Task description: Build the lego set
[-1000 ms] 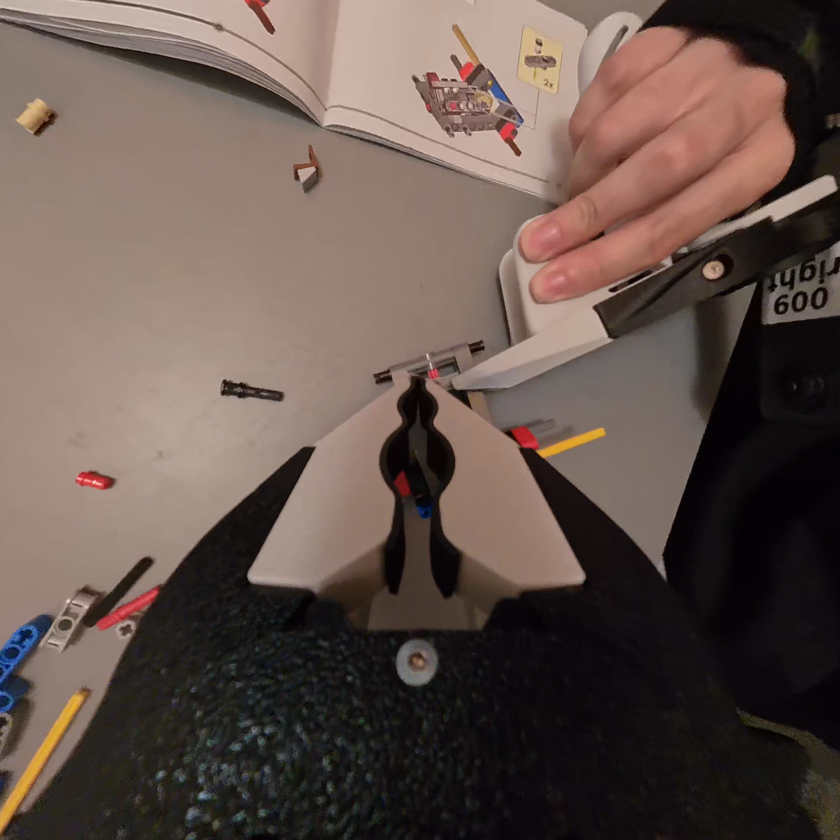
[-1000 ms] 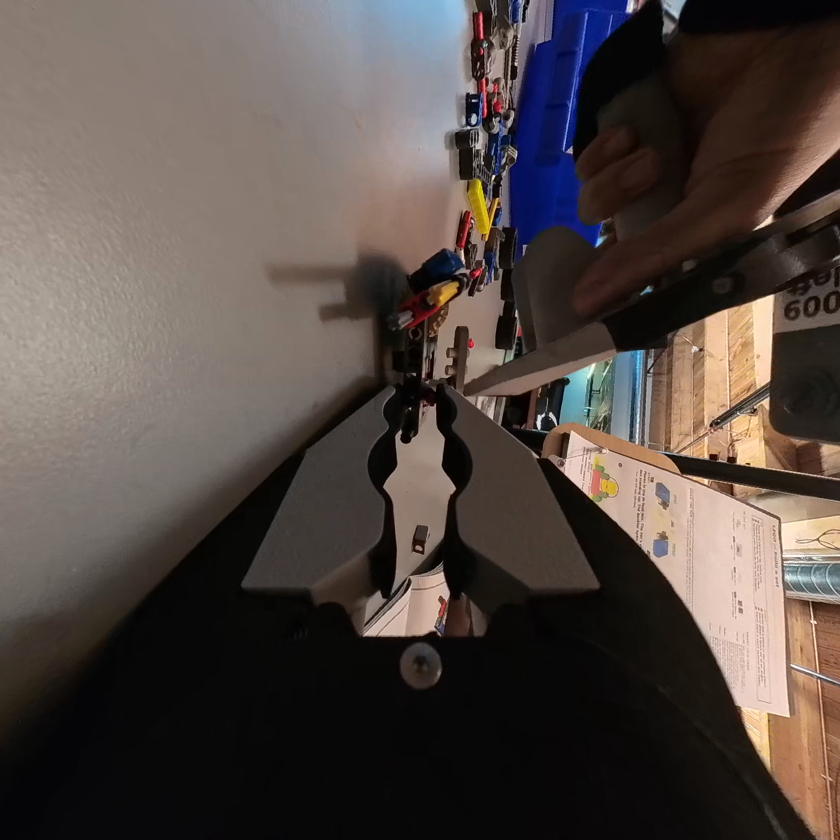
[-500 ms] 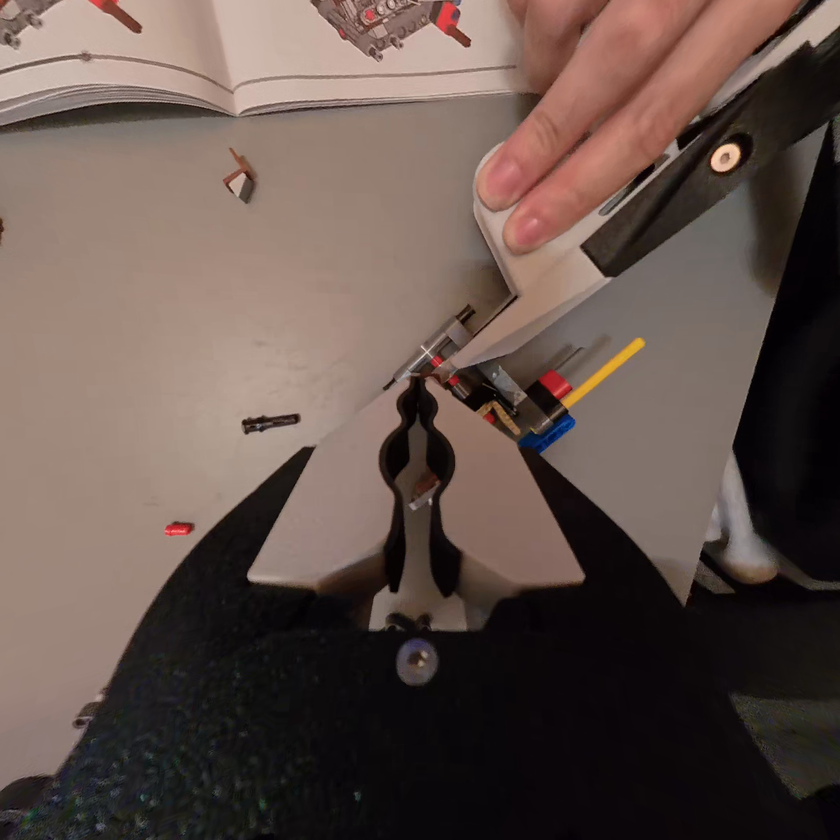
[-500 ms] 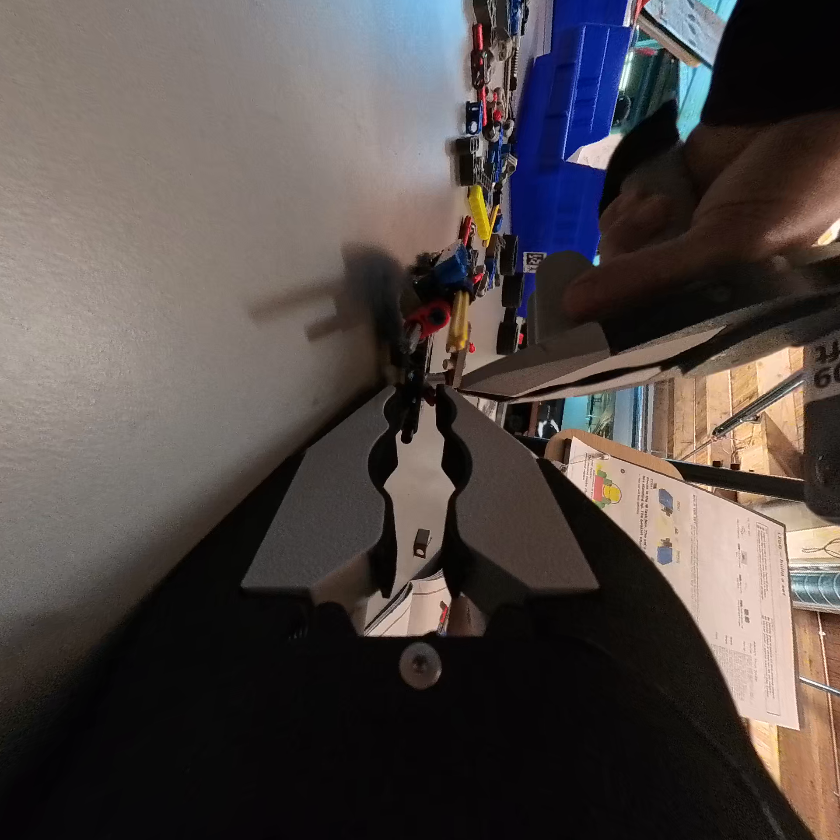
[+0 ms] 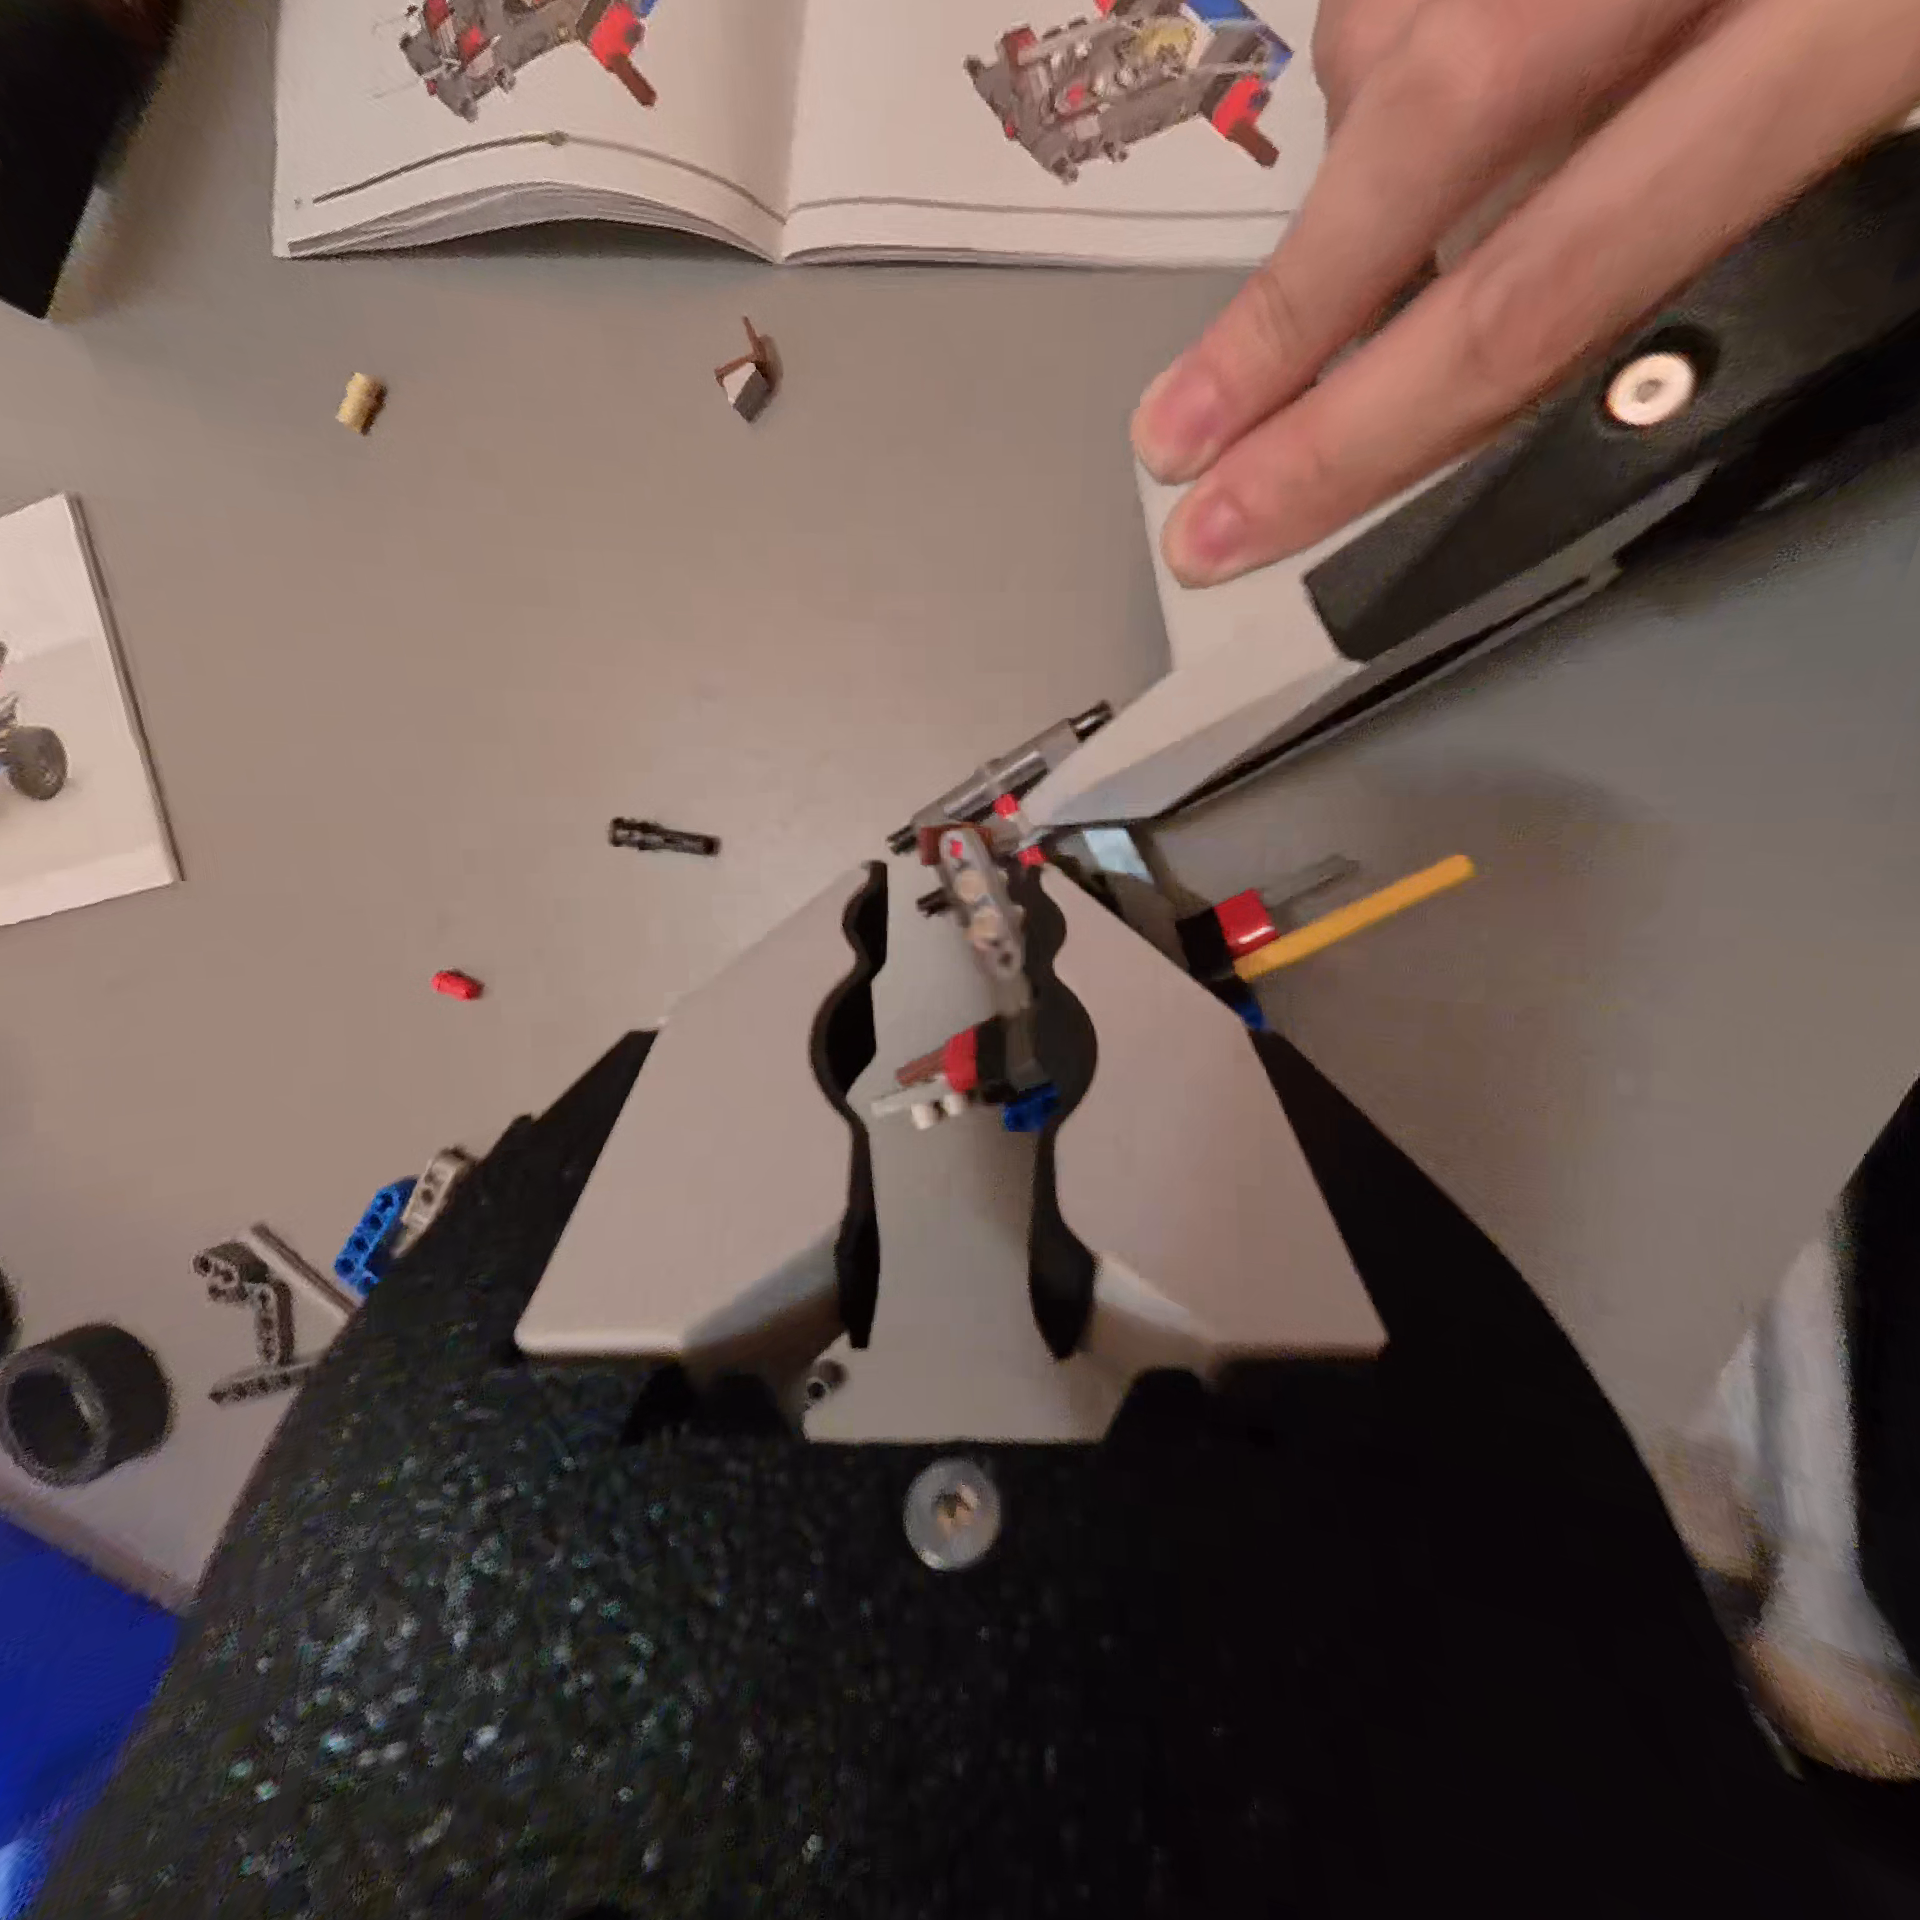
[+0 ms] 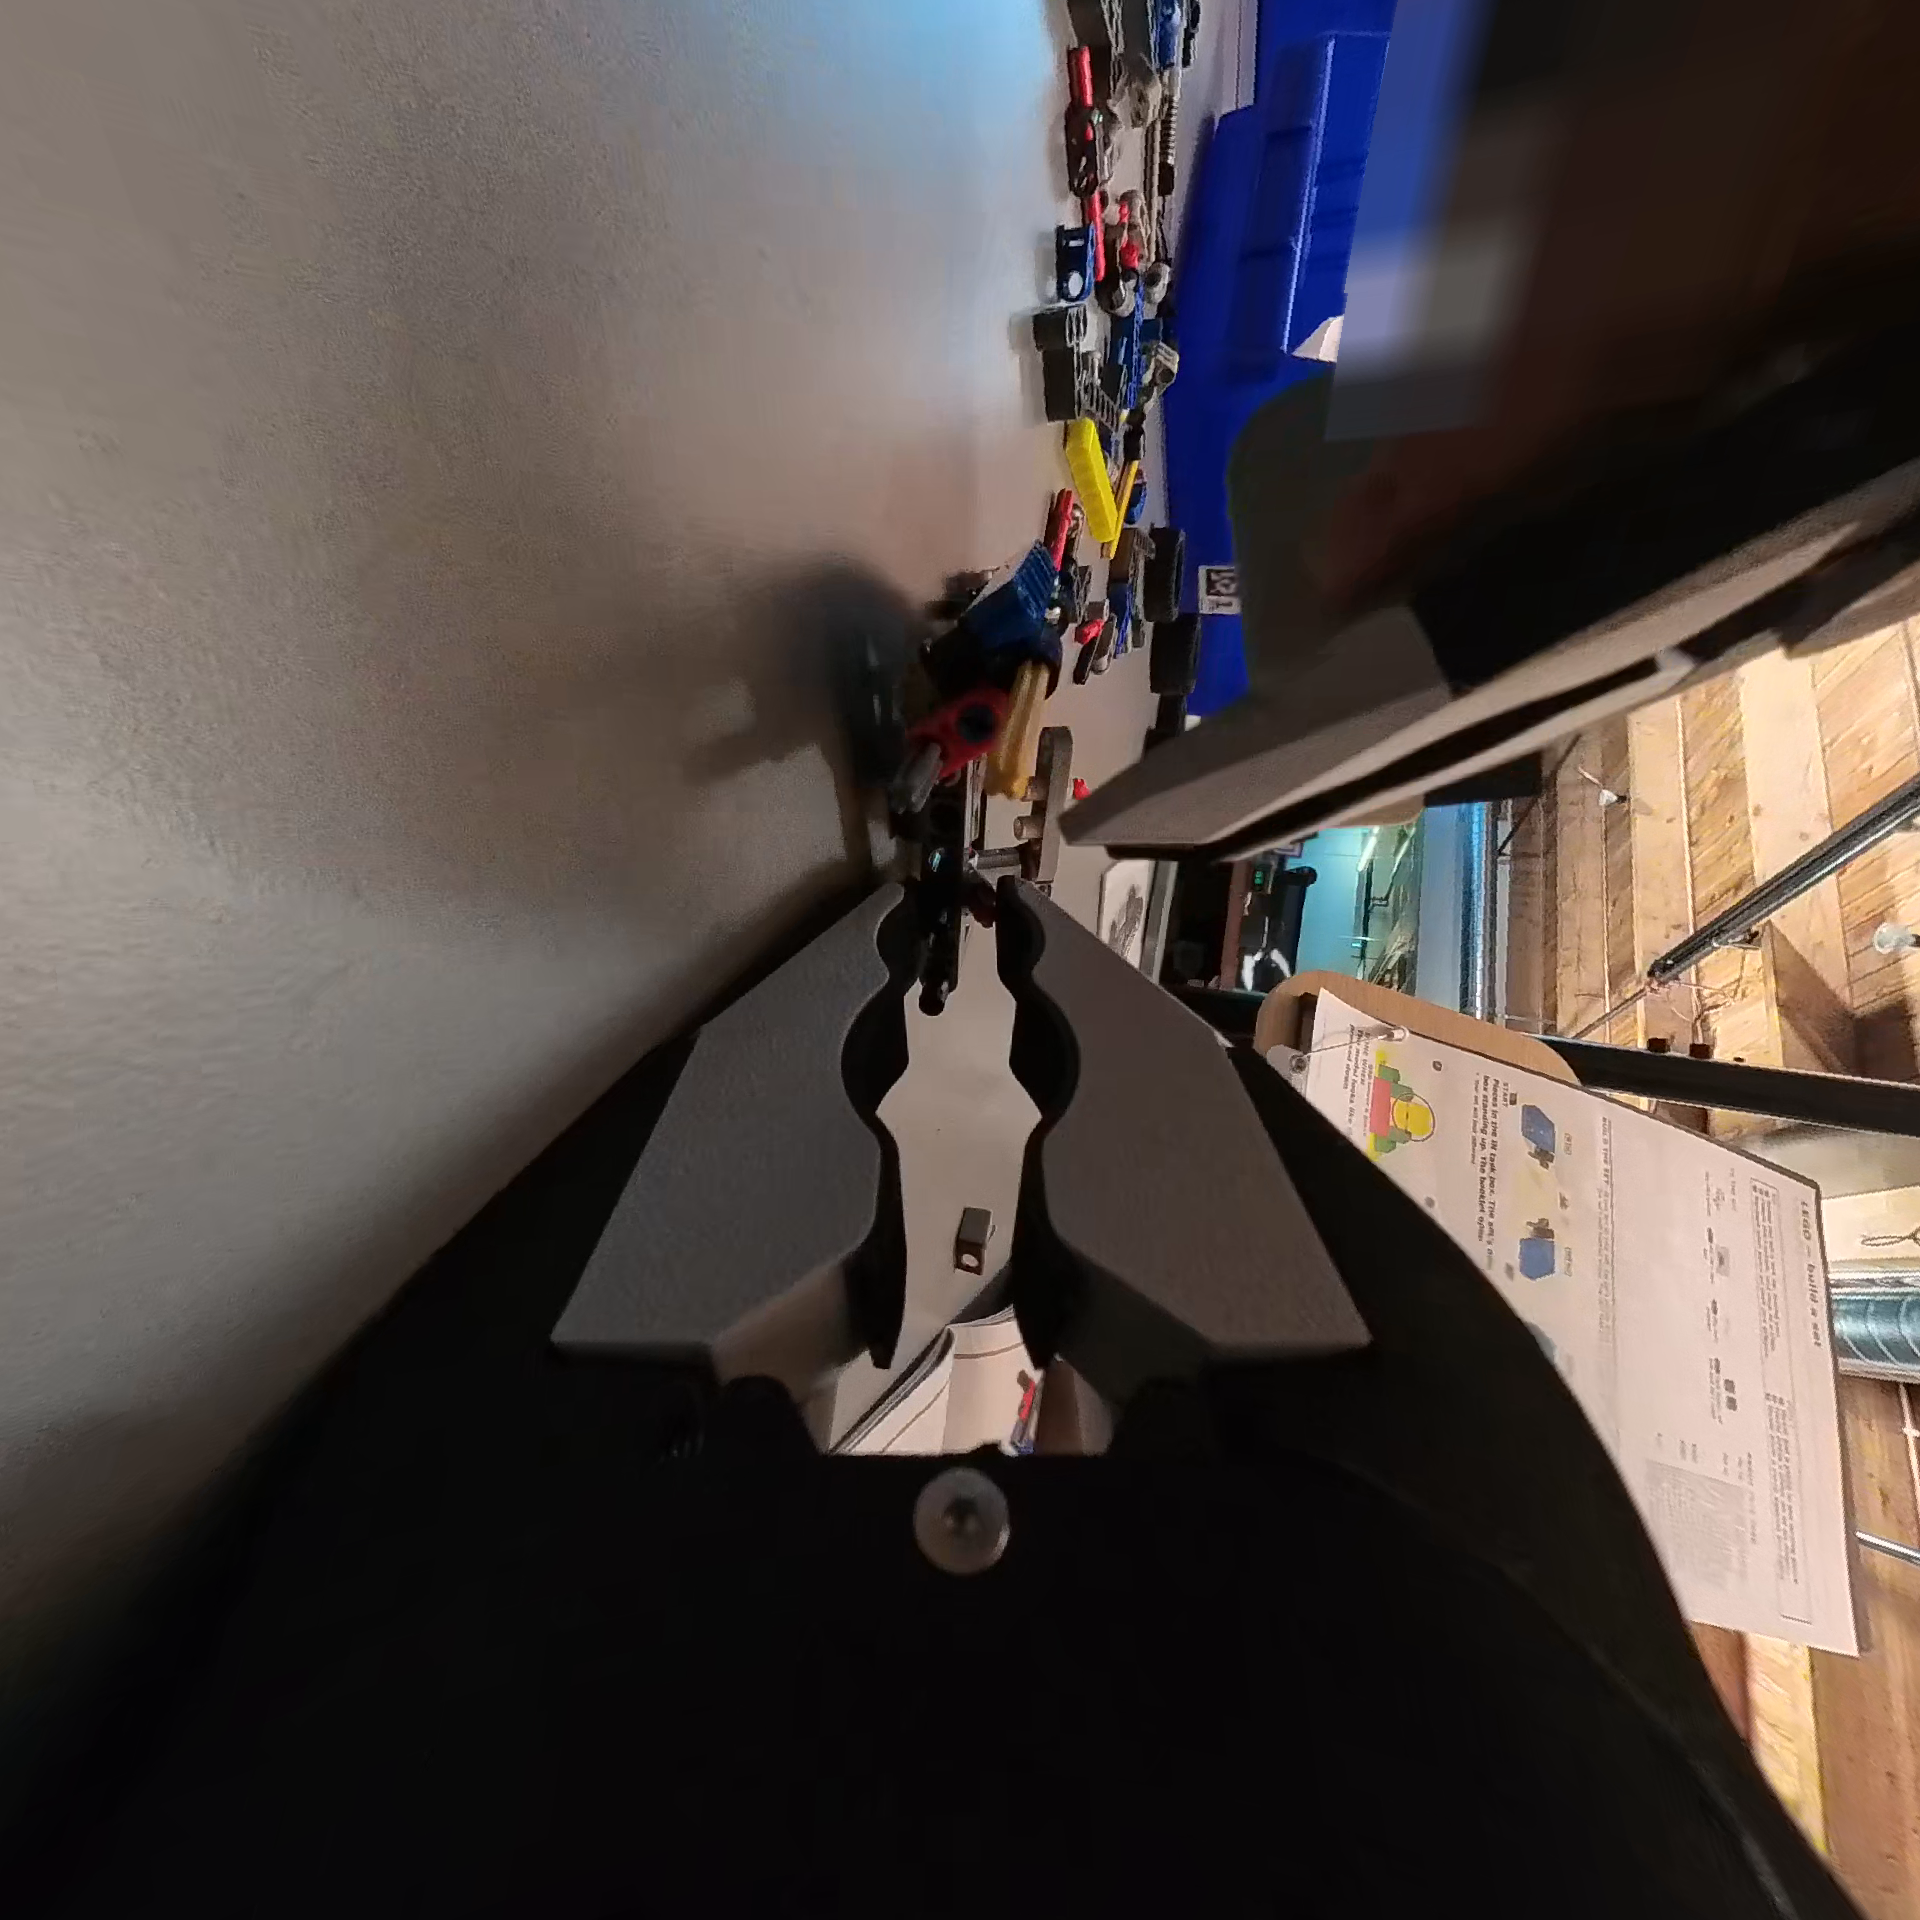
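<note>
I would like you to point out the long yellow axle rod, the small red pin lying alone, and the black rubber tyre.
long yellow axle rod (image 5: 1361, 914), left wrist view, mid-shaft.
small red pin (image 5: 455, 984), left wrist view, its middle.
black rubber tyre (image 5: 88, 1397), left wrist view, outer wall.

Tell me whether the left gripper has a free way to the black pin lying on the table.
Probably yes. The left gripper is open and holds nothing, and the black pin lies alone on bare table just left of its fingertips; the model sits between the fingers, not toward the pin.

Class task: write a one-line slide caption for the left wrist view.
Left gripper open around a partly built Lego assembly; right gripper pinches its far end.
</note>
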Demonstrator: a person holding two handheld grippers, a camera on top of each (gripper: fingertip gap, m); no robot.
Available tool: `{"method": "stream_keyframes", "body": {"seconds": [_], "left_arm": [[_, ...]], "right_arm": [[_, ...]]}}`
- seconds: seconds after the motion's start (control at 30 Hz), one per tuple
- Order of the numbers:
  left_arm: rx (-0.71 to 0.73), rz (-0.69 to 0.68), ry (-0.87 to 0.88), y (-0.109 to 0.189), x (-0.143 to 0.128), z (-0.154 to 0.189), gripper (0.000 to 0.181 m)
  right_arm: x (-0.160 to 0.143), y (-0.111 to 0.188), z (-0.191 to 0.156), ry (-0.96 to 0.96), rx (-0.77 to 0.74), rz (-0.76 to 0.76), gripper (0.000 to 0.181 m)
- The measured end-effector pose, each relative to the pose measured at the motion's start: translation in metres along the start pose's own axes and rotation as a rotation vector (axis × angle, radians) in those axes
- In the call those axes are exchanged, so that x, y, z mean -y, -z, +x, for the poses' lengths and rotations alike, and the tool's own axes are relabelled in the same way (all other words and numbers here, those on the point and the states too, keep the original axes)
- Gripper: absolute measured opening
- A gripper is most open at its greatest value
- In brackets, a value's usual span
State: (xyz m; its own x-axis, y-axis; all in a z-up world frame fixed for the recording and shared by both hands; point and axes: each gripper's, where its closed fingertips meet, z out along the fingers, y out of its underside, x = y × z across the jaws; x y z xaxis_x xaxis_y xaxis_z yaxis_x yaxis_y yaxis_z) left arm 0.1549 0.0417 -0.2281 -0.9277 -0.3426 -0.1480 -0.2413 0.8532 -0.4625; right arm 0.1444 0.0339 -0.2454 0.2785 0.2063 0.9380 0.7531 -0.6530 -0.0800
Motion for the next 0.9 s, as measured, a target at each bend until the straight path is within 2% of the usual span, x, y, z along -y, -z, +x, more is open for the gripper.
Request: {"method": "stream_keyframes", "body": {"seconds": [0.13, 0.33, 0.73, 0.9], "left_arm": [[0.04, -0.014, 0.004, -0.0047, -0.0004, 0.0114, 0.023], [0.005, -0.024, -0.017, -0.0093, 0.0005, 0.0119, 0.021], [-0.056, -0.108, -0.467, -0.0096, -0.0055, 0.0089, 0.018], [-0.054, -0.096, -0.44, -0.0092, -0.0054, 0.0086, 0.015]], "right_arm": [[0.0003, -0.0001, 0.0, -0.003, 0.0, 0.0, 0.012], [0.0004, 0.0, 0.0001, -0.002, -0.002, 0.003, 0.012], [0.0002, 0.0004, -0.0003, -0.007, -0.001, 0.01, 0.012], [0.0007, 0.0009, -0.0005, -0.005, -0.003, 0.001, 0.012]]}}
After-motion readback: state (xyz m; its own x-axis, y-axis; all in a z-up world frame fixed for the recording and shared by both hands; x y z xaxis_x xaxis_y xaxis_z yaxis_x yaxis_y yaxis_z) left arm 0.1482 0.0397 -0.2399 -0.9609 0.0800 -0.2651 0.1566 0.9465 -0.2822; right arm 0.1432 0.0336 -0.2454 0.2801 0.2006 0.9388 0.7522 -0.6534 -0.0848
